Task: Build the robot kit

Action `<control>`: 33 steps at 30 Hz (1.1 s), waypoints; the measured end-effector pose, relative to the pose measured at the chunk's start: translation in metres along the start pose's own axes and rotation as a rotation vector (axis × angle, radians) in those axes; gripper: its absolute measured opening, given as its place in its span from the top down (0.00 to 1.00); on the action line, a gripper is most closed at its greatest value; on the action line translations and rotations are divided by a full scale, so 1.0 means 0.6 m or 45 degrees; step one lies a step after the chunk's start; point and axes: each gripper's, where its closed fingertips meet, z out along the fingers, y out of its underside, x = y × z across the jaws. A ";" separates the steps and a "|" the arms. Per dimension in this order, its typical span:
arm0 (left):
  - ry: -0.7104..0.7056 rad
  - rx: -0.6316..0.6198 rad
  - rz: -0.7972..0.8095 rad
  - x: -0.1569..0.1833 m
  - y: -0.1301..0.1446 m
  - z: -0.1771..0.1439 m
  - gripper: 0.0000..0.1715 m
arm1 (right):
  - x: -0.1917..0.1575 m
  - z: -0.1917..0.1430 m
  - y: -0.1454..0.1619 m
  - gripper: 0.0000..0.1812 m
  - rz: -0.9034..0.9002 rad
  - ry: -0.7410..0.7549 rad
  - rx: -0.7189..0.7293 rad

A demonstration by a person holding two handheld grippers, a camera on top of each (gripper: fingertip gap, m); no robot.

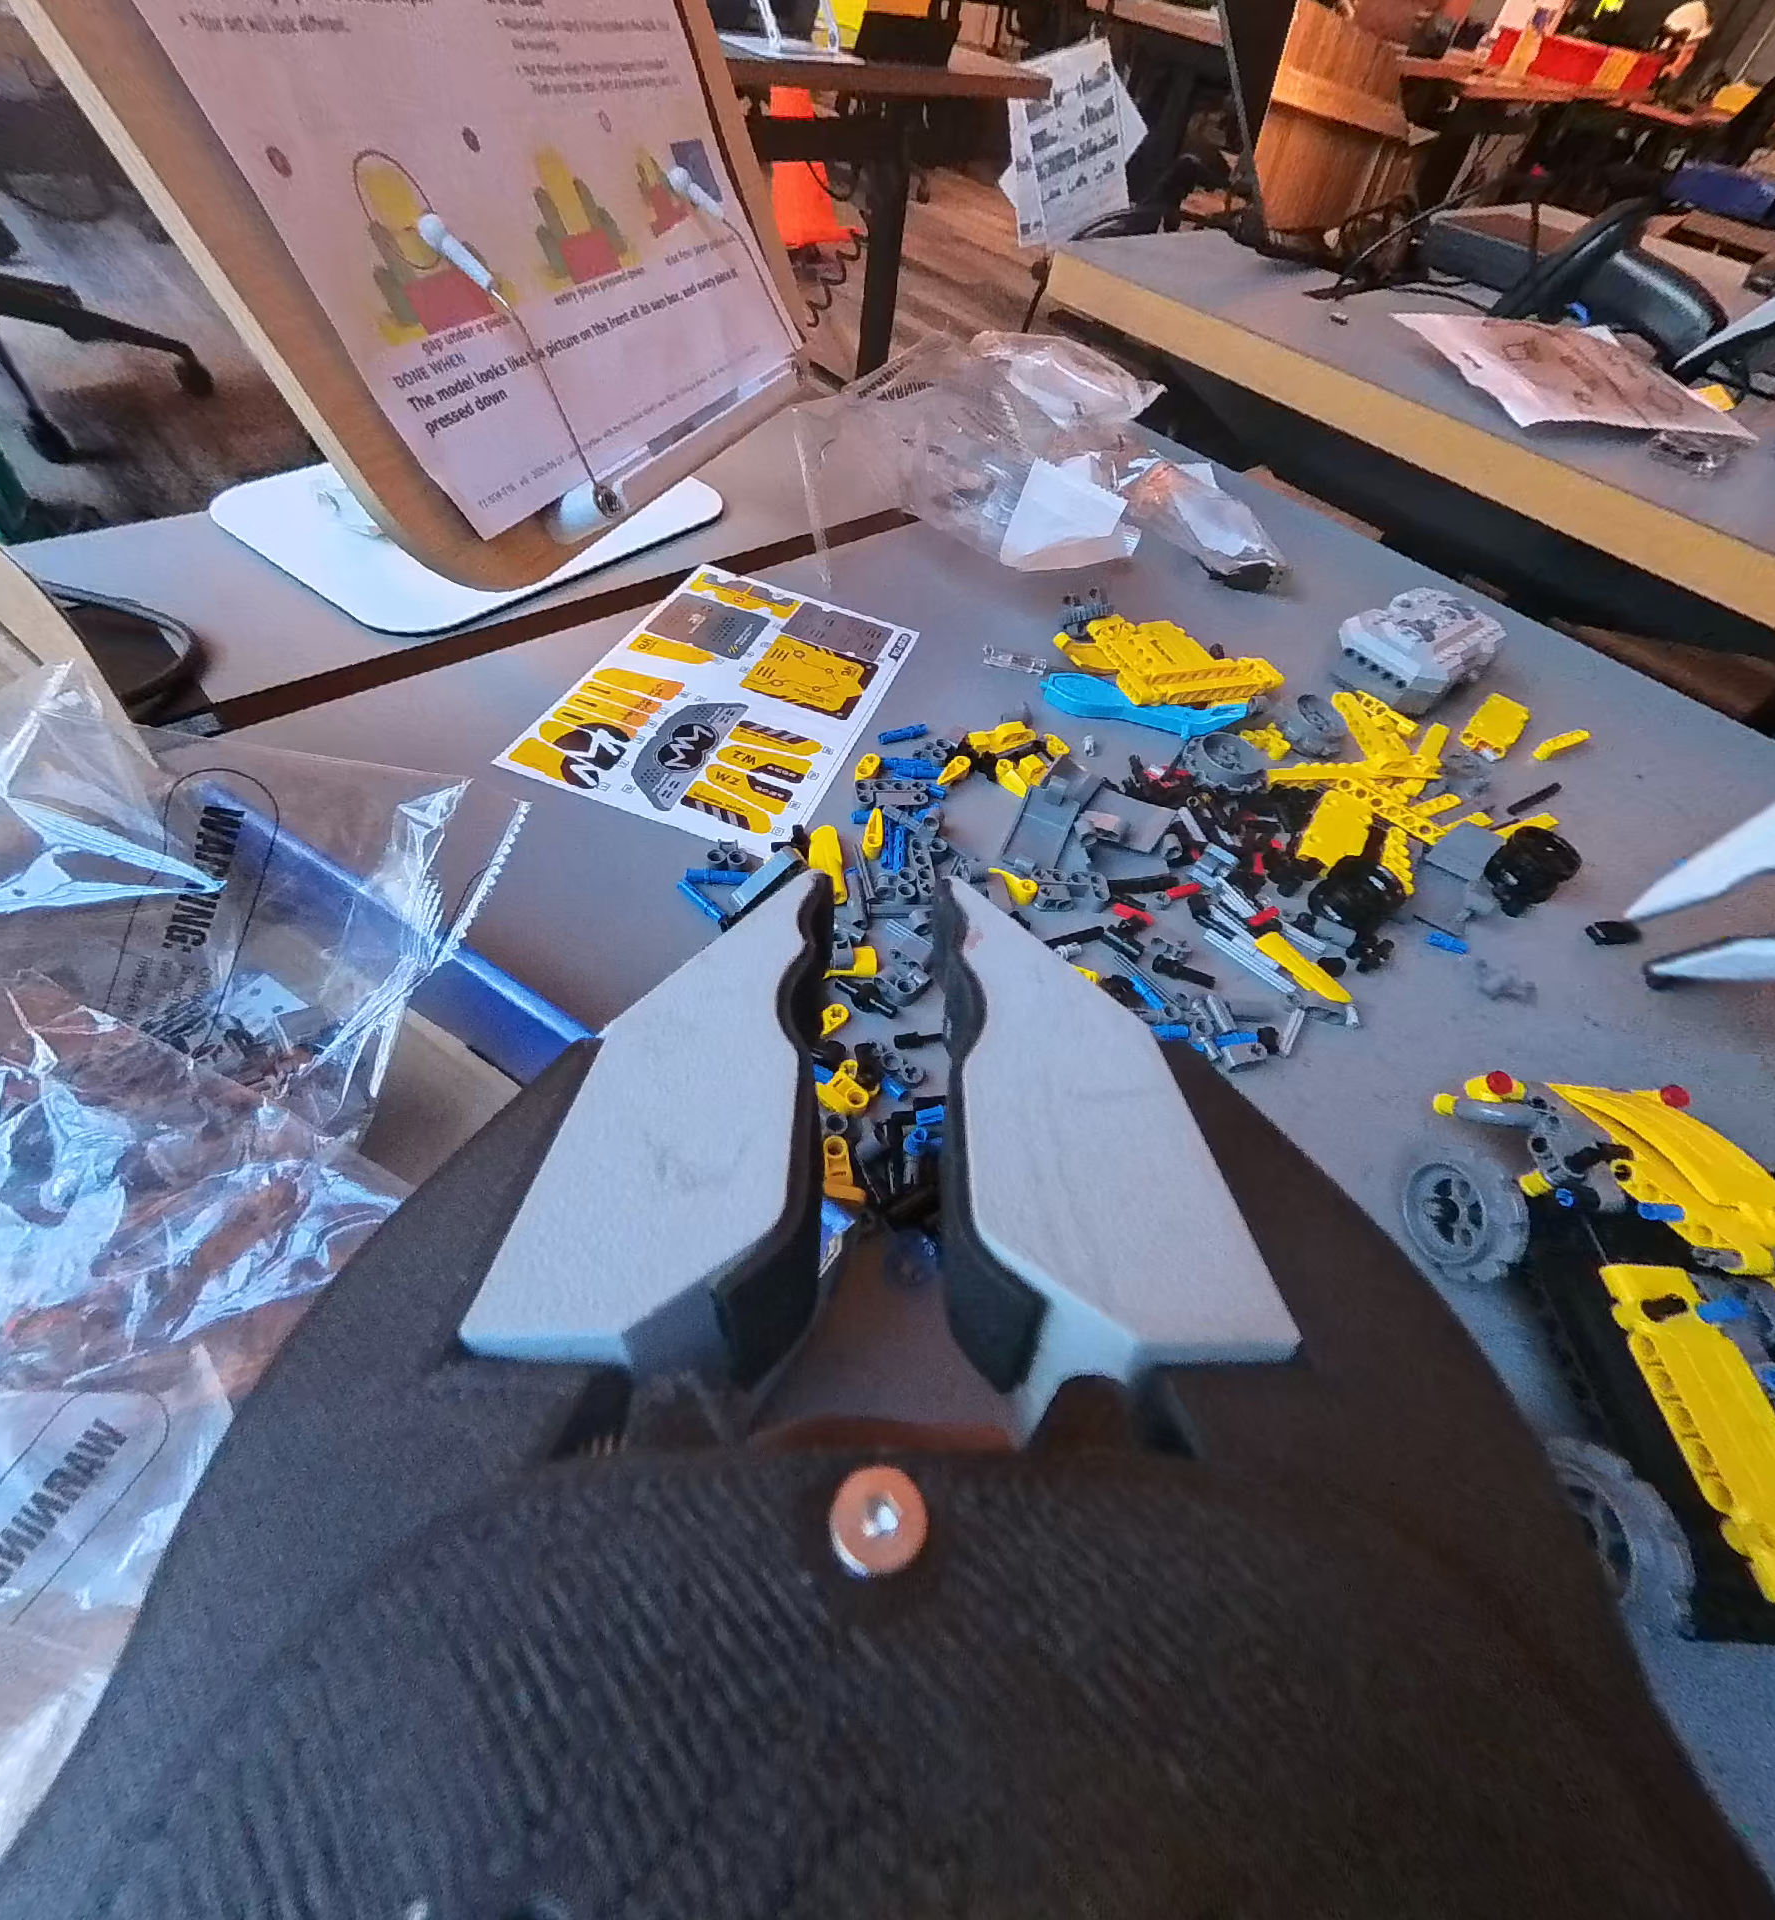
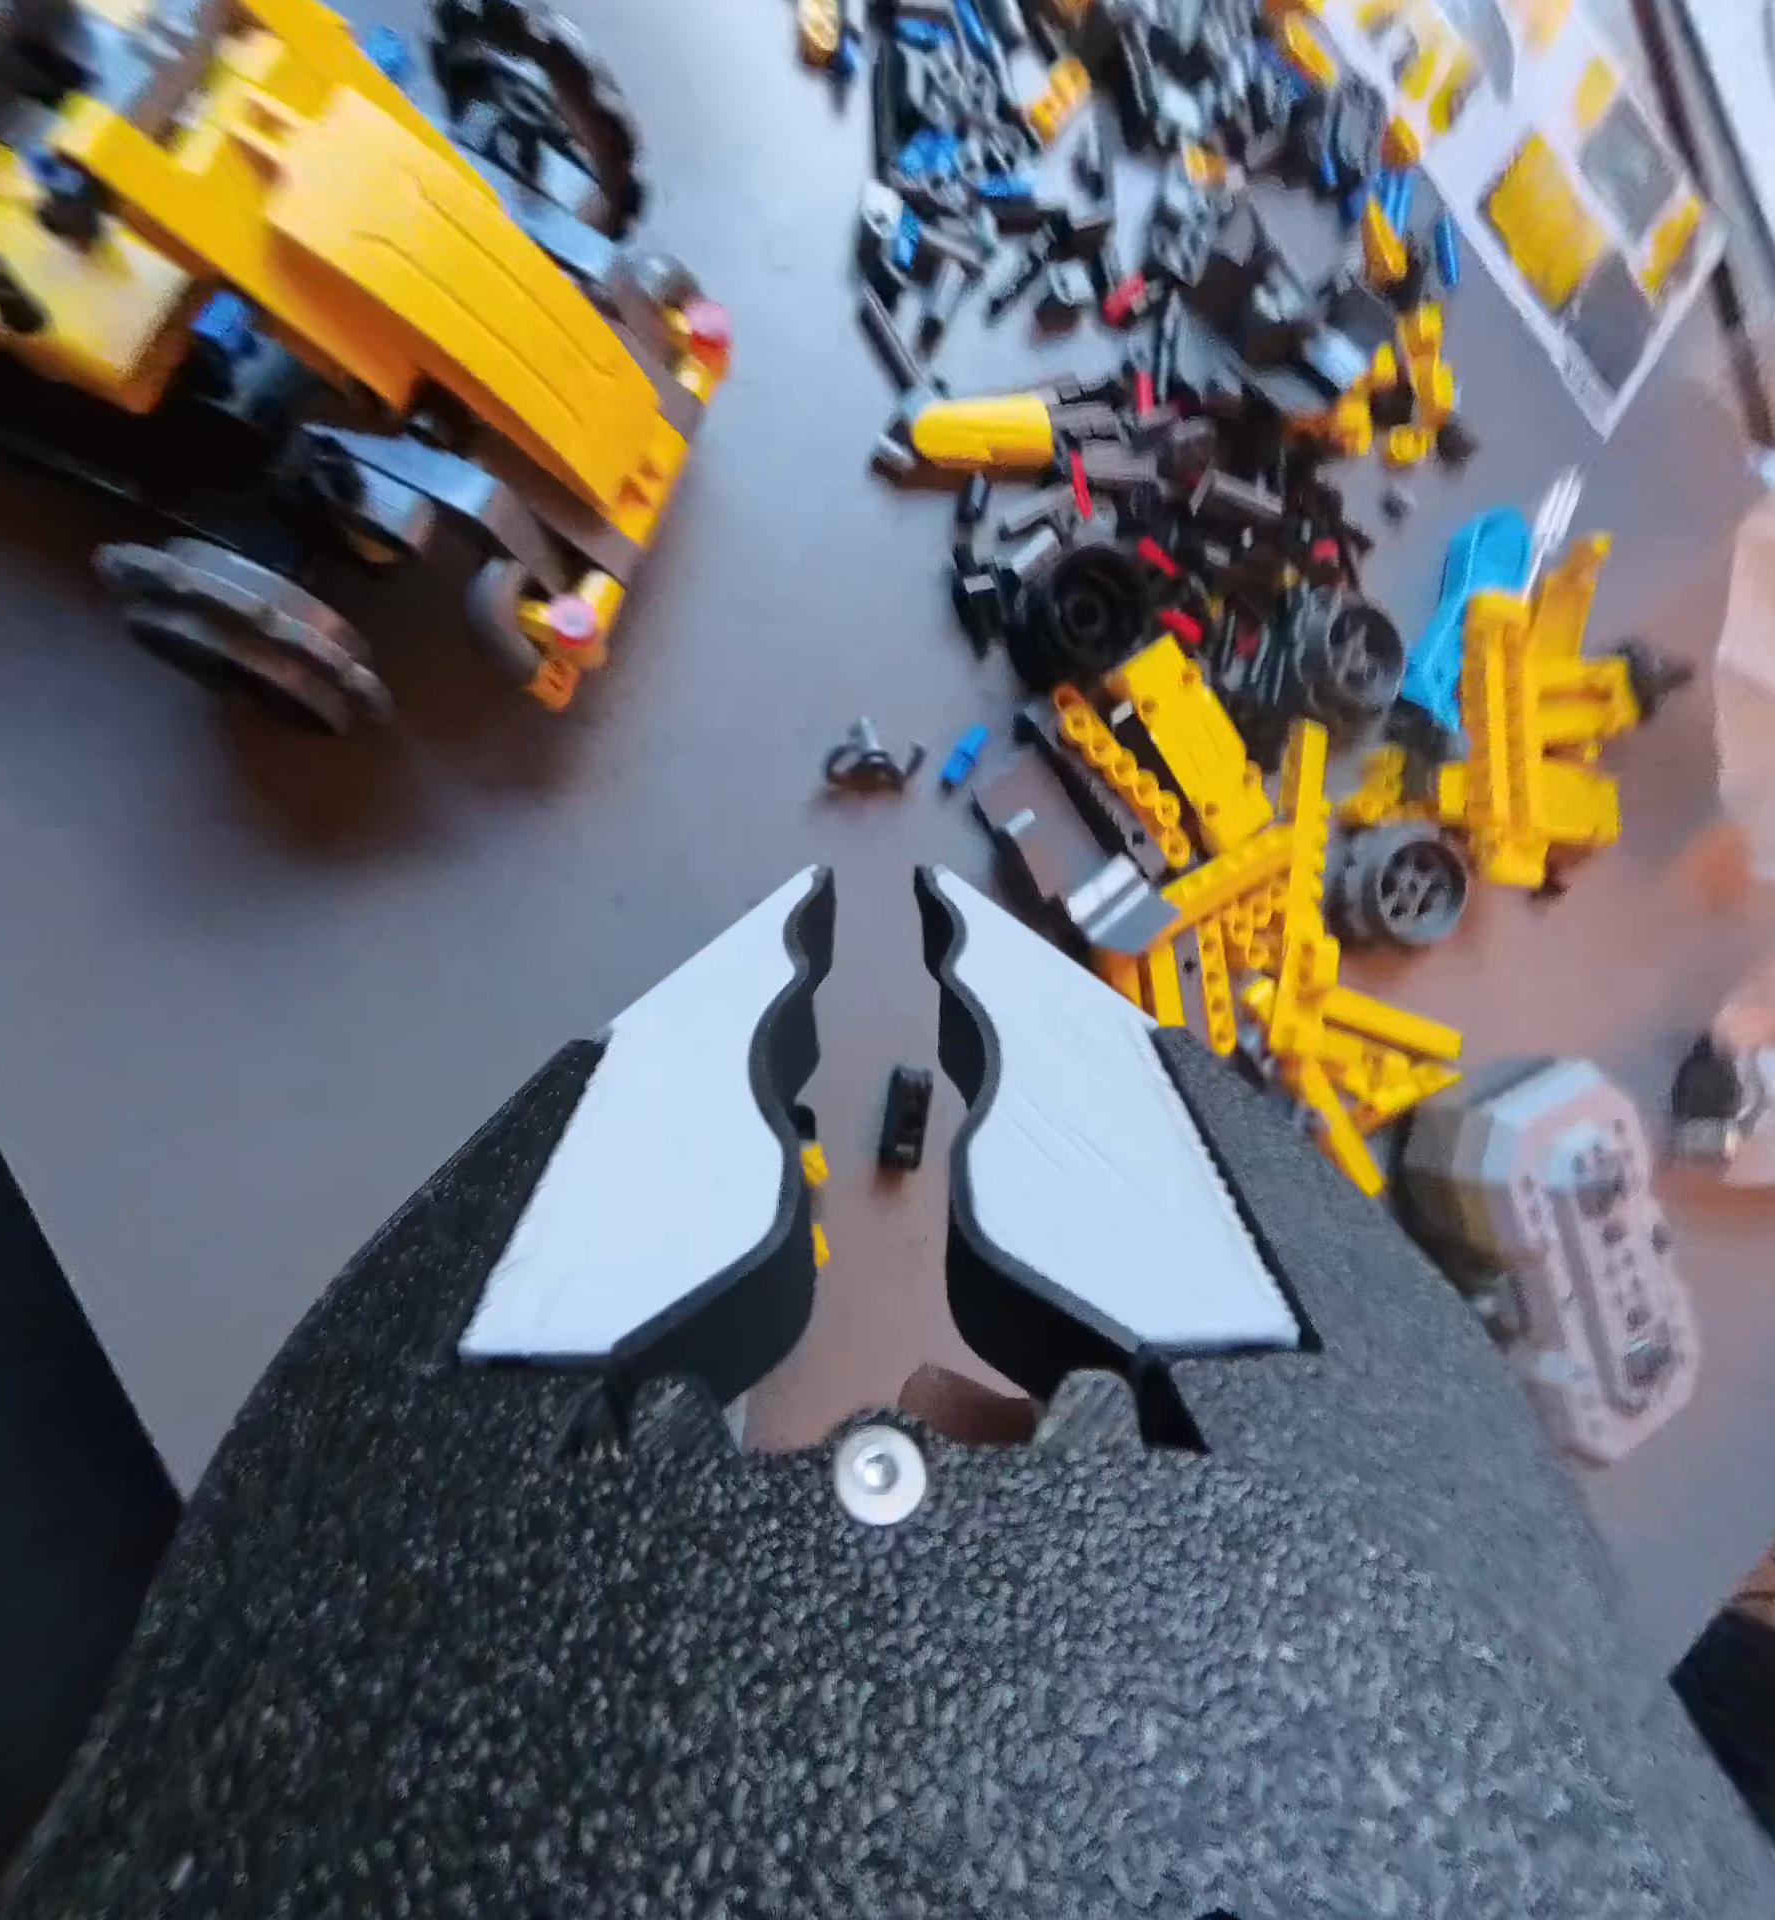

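Left tongs (image 1: 878, 899) released, tips parted with nothing between them, hanging over the near edge of the loose brick pile (image 1: 1122, 894) on the grey worktop (image 1: 1485, 1039). Small blue, black and yellow pins show through the gap.

Right tongs (image 2: 872, 883) also released and holding nothing, low over bare worktop (image 2: 343, 987). A small black piece (image 2: 905, 1114) lies on the surface between the fingers, not gripped. Just ahead of the tips: a dark clip-like part (image 2: 867, 764) and a blue pin (image 2: 964, 750).

Pile sits right of the right tongs: yellow beams (image 2: 1278, 935), black wheels (image 2: 1091, 608), a blue curved piece (image 2: 1465, 613). Grey motor-like block (image 2: 1579, 1257) near the right finger.

Part-built yellow and black vehicle (image 1: 1693, 1351) stands apart from the pile, gap of bare worktop between.

Further out: sticker sheet (image 1: 706, 707) beside the pile, clear plastic bags (image 1: 135, 1039) at left, crumpled bag (image 1: 1049, 457) behind, instruction sheet on a wooden stand (image 1: 467, 229).
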 end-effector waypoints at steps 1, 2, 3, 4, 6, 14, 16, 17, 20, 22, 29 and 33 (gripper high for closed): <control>0.003 -0.003 0.003 0.002 0.000 0.001 0.91 | 0.002 0.000 0.011 0.88 0.062 -0.011 -0.016; 0.005 -0.006 0.007 0.003 0.001 0.002 0.91 | 0.001 0.003 0.019 0.87 0.114 -0.038 -0.026; 0.005 -0.007 0.011 0.005 0.001 0.003 0.91 | 0.000 0.007 0.022 0.86 0.141 -0.057 -0.029; 0.006 -0.011 0.016 0.006 0.002 0.003 0.91 | -0.002 0.012 0.020 0.86 0.139 -0.073 -0.020; 0.006 -0.020 0.018 0.007 0.005 0.006 0.91 | -0.004 0.023 0.007 0.86 0.091 -0.104 -0.004; 0.003 -0.039 0.024 0.005 0.010 0.009 0.91 | -0.010 0.063 -0.011 0.88 0.113 -0.348 -0.051; 0.000 -0.035 0.015 0.001 0.009 0.007 0.91 | -0.012 0.062 -0.007 0.88 0.182 -0.394 -0.057; -0.003 -0.031 0.009 -0.002 0.008 0.005 0.91 | -0.015 0.060 -0.005 0.88 0.202 -0.407 -0.059; -0.010 -0.003 -0.005 -0.007 0.000 -0.004 0.91 | -0.028 0.048 0.003 0.88 0.209 -0.420 -0.073; -0.012 0.017 -0.010 -0.009 -0.006 -0.009 0.91 | -0.042 0.037 0.010 0.88 0.207 -0.430 -0.087; -0.007 0.018 -0.005 -0.006 -0.007 -0.009 0.91 | -0.056 0.018 0.021 0.87 0.189 -0.395 -0.089; -0.015 0.007 -0.007 -0.009 -0.003 -0.007 0.91 | -0.051 0.009 0.007 0.85 0.200 -0.375 -0.029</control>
